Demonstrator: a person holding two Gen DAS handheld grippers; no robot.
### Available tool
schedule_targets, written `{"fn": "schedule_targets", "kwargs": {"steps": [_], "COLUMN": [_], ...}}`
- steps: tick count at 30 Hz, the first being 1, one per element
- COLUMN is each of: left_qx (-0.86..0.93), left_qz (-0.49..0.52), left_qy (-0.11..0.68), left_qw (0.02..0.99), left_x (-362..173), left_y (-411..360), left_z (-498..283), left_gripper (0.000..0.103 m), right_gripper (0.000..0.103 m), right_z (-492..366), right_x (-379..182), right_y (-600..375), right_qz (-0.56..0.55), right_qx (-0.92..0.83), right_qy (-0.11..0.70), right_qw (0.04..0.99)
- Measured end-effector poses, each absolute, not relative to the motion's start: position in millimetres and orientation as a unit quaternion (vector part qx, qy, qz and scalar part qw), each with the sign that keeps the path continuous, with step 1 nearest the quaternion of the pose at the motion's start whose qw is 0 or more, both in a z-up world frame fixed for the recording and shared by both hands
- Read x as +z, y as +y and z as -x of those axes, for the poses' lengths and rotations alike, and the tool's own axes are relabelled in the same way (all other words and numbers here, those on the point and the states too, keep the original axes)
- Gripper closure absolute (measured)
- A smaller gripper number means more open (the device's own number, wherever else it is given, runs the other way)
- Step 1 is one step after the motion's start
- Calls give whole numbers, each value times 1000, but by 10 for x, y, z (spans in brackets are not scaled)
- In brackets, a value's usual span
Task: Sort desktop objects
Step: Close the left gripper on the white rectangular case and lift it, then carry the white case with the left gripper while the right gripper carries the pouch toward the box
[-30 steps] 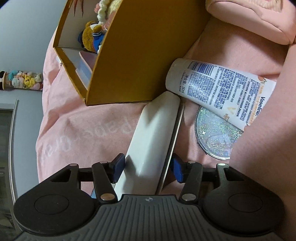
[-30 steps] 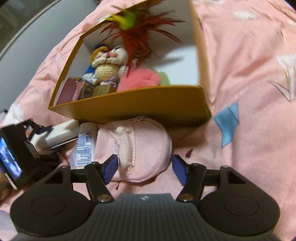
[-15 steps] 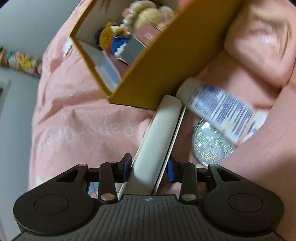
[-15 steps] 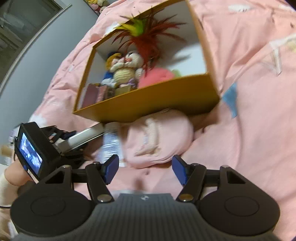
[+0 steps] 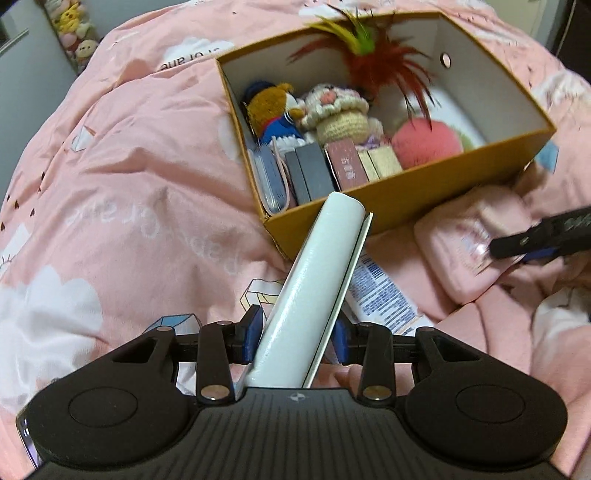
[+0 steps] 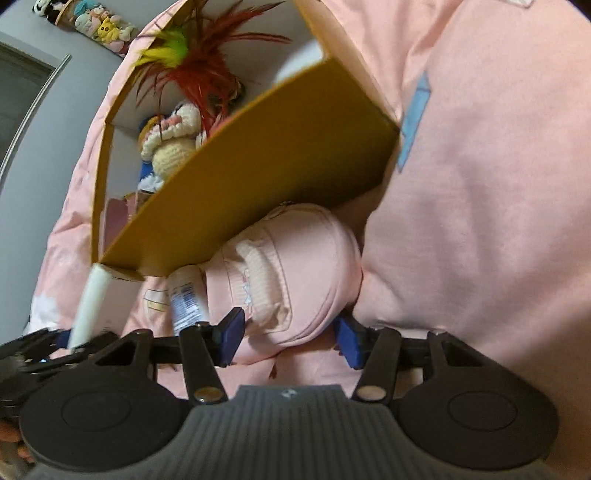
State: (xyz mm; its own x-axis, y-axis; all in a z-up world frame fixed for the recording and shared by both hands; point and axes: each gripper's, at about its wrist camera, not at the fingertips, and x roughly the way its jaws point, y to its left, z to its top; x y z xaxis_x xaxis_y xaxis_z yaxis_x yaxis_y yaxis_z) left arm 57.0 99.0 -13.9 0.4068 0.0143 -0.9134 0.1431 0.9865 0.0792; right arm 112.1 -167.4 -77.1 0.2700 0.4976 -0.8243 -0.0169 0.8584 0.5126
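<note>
My left gripper [image 5: 297, 332] is shut on a long white case [image 5: 317, 288], held above the bed with its far end at the front wall of the yellow box [image 5: 406, 192]. The case also shows at the left of the right wrist view [image 6: 88, 306]. My right gripper [image 6: 290, 338] is down at a pink pouch [image 6: 295, 266] that lies against the box wall [image 6: 258, 177]. Its jaws are closing with the pouch between them, and both pads touch its sides. A white lotion tube [image 5: 380, 295] lies on the quilt beside the pouch [image 5: 461, 240].
The box holds a crocheted doll [image 5: 340, 110], a bear toy [image 5: 269, 110], a red feather toy [image 5: 373, 66], a pink ball [image 5: 424, 144] and several small boxes. A pink quilt [image 5: 129, 184] covers the bed. Figurines [image 5: 77, 29] stand by the grey wall at the far left.
My left gripper shut on the white case, lifted it and rolled, so the box's inside now shows. My right gripper sank onto the pink pouch and its jaws narrowed around it.
</note>
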Motion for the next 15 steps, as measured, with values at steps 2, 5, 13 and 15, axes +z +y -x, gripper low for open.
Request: {"fn": "schedule_targets", "kwargs": {"steps": [2,5,13,15], "left_qx": [-37,-30,-34,-54], "left_qz": [-59,-34,31,63], "left_qy": [537,529,494,482], "left_qw": [841,847,868,872], "left_x": [-86,-9,312,403], "left_y": [1017,1061,1046,1032], "left_z": [-561,-538,-444,-432], "left_gripper": [59,59,70,70], "right_gripper": [61,70,77,77], "right_z": [-1105,-1070,-855,-821], "right_x": [-785,-725,-225,-92], "right_y": [-1644,-1645,-1560,-1605], "right_qz": [-205,-205,-109,-91], "right_qx": [172,187,251,266], "right_qy": [578,569,507,492], "right_qw": [771,774,817,824]}}
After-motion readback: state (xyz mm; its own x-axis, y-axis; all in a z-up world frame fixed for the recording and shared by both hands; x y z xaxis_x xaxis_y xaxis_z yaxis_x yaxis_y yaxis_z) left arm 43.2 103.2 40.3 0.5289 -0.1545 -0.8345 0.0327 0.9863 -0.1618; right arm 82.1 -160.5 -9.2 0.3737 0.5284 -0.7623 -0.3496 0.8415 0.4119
